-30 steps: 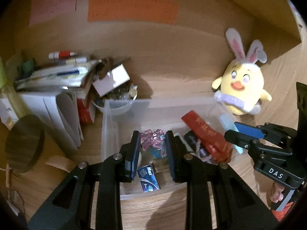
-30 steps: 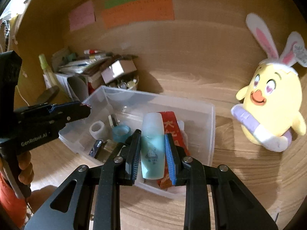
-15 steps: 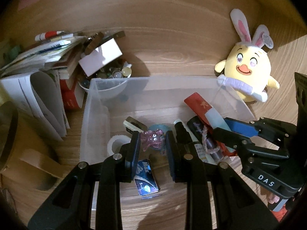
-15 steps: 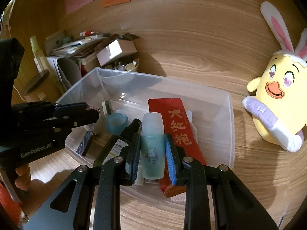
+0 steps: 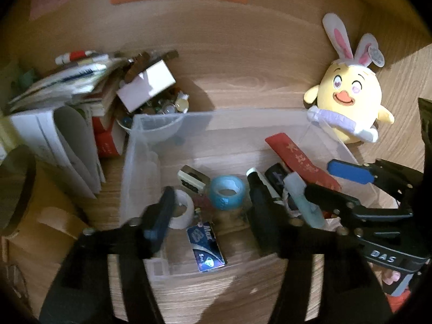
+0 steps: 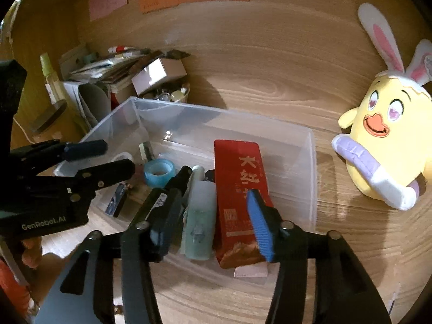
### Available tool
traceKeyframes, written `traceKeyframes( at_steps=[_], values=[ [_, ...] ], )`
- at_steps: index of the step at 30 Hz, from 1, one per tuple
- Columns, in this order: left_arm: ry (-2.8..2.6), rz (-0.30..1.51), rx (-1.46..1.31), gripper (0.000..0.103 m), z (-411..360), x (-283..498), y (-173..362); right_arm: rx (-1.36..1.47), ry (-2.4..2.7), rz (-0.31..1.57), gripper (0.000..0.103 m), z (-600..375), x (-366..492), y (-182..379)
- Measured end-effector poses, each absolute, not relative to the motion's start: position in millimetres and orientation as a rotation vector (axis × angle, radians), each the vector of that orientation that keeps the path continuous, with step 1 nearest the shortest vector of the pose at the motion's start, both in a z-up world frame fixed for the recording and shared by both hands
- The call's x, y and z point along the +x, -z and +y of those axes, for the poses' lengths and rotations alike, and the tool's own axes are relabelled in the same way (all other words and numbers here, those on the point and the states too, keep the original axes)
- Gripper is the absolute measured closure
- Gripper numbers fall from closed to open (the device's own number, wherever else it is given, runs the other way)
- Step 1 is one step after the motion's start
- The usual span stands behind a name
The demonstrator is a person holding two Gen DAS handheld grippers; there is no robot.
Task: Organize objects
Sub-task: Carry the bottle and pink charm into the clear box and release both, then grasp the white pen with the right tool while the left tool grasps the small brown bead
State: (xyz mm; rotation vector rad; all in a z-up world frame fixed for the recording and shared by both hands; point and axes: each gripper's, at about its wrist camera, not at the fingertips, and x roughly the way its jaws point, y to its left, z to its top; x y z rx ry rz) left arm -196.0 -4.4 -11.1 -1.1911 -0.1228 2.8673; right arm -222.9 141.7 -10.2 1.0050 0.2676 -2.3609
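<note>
**Left wrist view: both claws spread over the clear bin**

Left wrist view shows the left gripper (image 5: 210, 213) low over the near half of the clear plastic bin (image 5: 216, 116), its jaws just opened and nothing pressed between them. Below the gap lie a blue tape roll (image 5: 227, 192), a white tape roll (image 5: 181, 210) against the left finger, and a small blue packet (image 5: 206, 245) close to the near wall. The far half of the bin floor is bare wood-tone through the plastic, with free room up to the back wall.

From the right wrist camera, the right gripper (image 6: 208, 216) has also just spread its jaws. A pale green bottle (image 6: 201, 216) lies loose between them on the bin floor, with a red packet (image 6: 237, 189) beside it running toward the near rim (image 6: 270, 280). The pads touch neither.

Left of the bin, a heap of papers and boxes (image 6: 113, 67) crowds its corner. On the right, a yellow plush chick (image 6: 383, 135) sits well apart, with open tabletop between it and the bin wall.
</note>
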Motion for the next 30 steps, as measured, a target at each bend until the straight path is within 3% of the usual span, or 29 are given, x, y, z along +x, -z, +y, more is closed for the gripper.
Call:
traceKeyframes(
  at_steps=[4,12,14,22,30],
  values=[
    [-2.886,-0.088,-1.173,0.038,-2.2,-187.1,3.5,0.986,2.355,0.268,0.048,148.9,-211.2,2.0],
    [-2.923,-0.023,-1.112,0.023,2.8,-152.8,-12.5,0.899,2.309,0.344,0.035,165.3,-164.5,-12.2],
    [-2.931,0.021,-1.094,0.015,6.1,-139.9,-14.9,0.887,2.289,0.354,0.034,170.8,-152.3,-12.8],
    [-2.880,0.027,-1.112,0.011,8.5,-104.3,-9.0,0.908,2.146,0.370,0.029,183.2,-108.1,3.4],
    [-2.716,0.087,-1.255,0.011,30.0,-84.4,35.9,1.023,2.030,0.482,0.029,176.5,-86.1,47.9]
  ],
)
